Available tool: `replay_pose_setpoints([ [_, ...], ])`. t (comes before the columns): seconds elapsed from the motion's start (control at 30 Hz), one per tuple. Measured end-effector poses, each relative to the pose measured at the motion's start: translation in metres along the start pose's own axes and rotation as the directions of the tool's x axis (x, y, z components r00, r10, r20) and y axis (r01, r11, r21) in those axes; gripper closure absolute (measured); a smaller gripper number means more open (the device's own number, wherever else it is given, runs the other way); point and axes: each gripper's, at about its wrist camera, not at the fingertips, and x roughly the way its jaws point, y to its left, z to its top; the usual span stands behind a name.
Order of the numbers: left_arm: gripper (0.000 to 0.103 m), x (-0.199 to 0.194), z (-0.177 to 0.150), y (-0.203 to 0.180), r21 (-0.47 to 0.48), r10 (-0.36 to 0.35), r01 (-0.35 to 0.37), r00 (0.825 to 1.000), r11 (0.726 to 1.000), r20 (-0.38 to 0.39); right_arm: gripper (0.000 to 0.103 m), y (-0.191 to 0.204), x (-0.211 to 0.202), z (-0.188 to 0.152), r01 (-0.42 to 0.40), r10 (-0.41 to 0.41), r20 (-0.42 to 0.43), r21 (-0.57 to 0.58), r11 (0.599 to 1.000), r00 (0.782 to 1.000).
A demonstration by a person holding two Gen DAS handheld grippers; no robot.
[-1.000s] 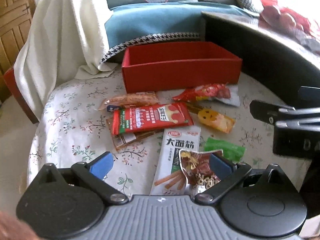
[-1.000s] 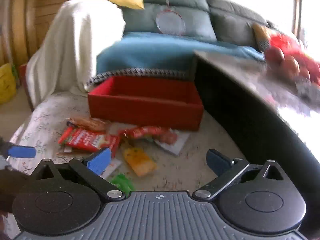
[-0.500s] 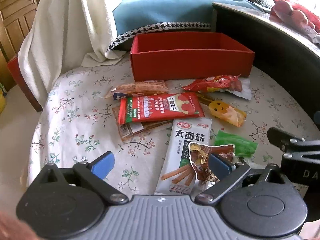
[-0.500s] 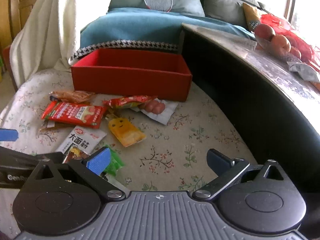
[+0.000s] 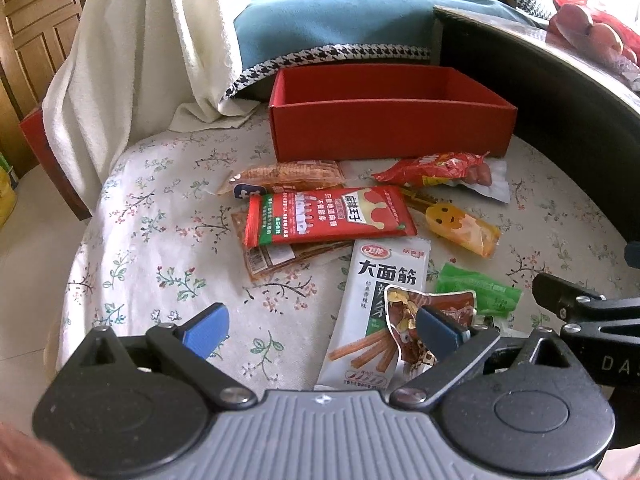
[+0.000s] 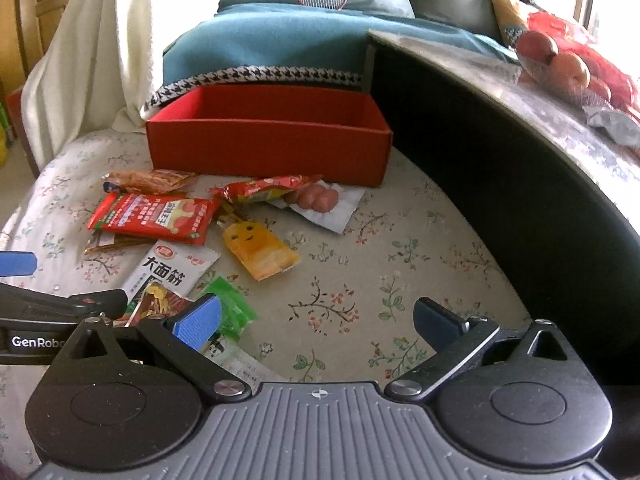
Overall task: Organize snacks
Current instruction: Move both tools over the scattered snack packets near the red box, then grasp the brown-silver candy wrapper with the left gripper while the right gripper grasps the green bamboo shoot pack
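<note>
An empty red box [image 5: 384, 120] [image 6: 268, 140] stands at the back of a floral-covered surface [image 5: 160, 240]. Loose snacks lie in front of it: a red packet [image 5: 328, 216], a white packet [image 5: 380, 280], a brown foil packet [image 5: 400, 312] lying on the white one, a green packet [image 5: 480, 288], a yellow pouch [image 5: 460, 228] and a sausage packet [image 5: 436, 170]. My left gripper [image 5: 322, 330] is open just short of the white packet, its right finger in front of the foil packet. My right gripper [image 6: 316, 322] is open over bare cloth, the green packet [image 6: 232, 308] by its left finger.
A black curved table [image 6: 500, 168] with red fruit [image 6: 560, 64] on top walls off the right side. A sofa with a blue blanket [image 6: 272, 44] and a white cloth [image 5: 132, 52] lie behind the box. Each gripper shows at the edge of the other's view.
Both views have tipped down and drawn nearer to the snacks. The right gripper has swung left, bringing the green and white packets under its left finger. Both stay open.
</note>
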Motion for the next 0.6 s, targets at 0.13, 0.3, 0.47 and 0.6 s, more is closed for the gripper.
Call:
replay_pose_setpoints([
  [0.13,0.009,0.002,-0.001,-0.002,0.006,0.002,-0.002,1.000,1.000,-0.010,0.000,0.001,0.002,-0.001,0.003,-0.003,-0.009,-0.002,1.000,1.000],
  [0.3,0.009,0.004,-0.002,-0.003,0.018,-0.002,0.003,1.000,1.000,-0.019,0.000,0.001,0.003,-0.003,0.007,-0.007,-0.021,-0.008,1.000,1.000],
  [0.47,0.009,0.007,-0.004,-0.009,0.047,-0.018,0.020,0.999,0.999,-0.032,0.000,-0.003,0.003,-0.003,0.021,-0.021,-0.029,0.005,1.000,0.999],
  [0.6,0.009,0.010,-0.006,-0.013,0.057,-0.024,0.027,0.998,0.998,-0.050,0.000,-0.005,0.004,-0.004,0.020,-0.020,-0.033,0.013,1.000,0.999],
])
